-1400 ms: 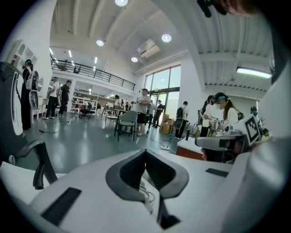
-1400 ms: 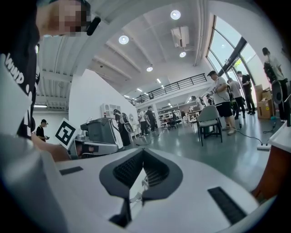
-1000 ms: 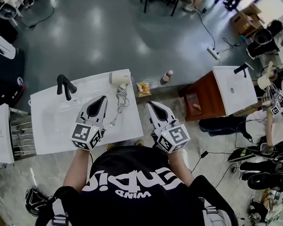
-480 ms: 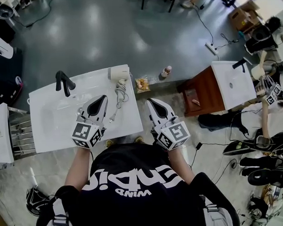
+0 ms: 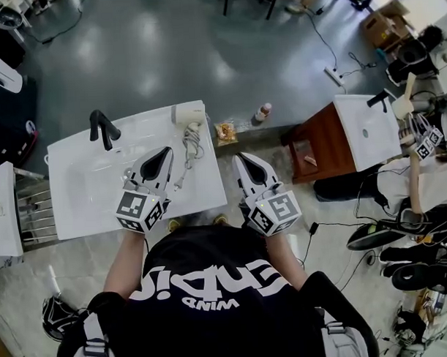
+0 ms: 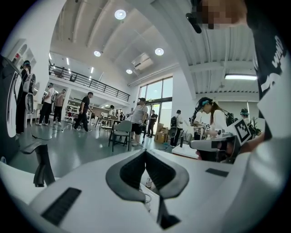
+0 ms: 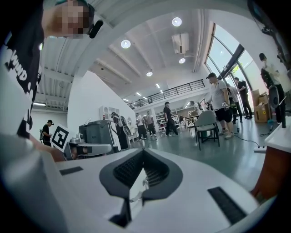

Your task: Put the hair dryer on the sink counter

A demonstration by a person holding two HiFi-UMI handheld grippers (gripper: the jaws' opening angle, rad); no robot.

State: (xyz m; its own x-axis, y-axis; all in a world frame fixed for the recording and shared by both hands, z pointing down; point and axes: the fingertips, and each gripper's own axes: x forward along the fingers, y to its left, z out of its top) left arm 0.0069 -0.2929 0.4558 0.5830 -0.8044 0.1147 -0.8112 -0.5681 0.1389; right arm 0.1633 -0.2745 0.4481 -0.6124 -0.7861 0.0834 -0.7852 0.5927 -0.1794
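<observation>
The cream hair dryer (image 5: 188, 115) lies at the far right corner of the white sink counter (image 5: 85, 208), its cord (image 5: 187, 152) coiled just in front of it. My left gripper (image 5: 165, 151) hovers over the counter, a short way in front of and left of the dryer, jaws shut and empty; its own view shows the tips together (image 6: 145, 152). My right gripper (image 5: 240, 158) hangs past the counter's right edge over the floor, also shut with nothing in it (image 7: 142, 152). A black faucet (image 5: 103, 128) stands at the counter's back left.
A snack bag (image 5: 225, 133) and a small bottle (image 5: 263, 114) sit on the floor right of the counter. Further right is a wooden cabinet (image 5: 318, 152) with another white sink (image 5: 368, 136). A metal rack (image 5: 34, 214) stands left. Other people work around the room.
Both grippers hold their places, shut. Only the head view has shifted slightly.
</observation>
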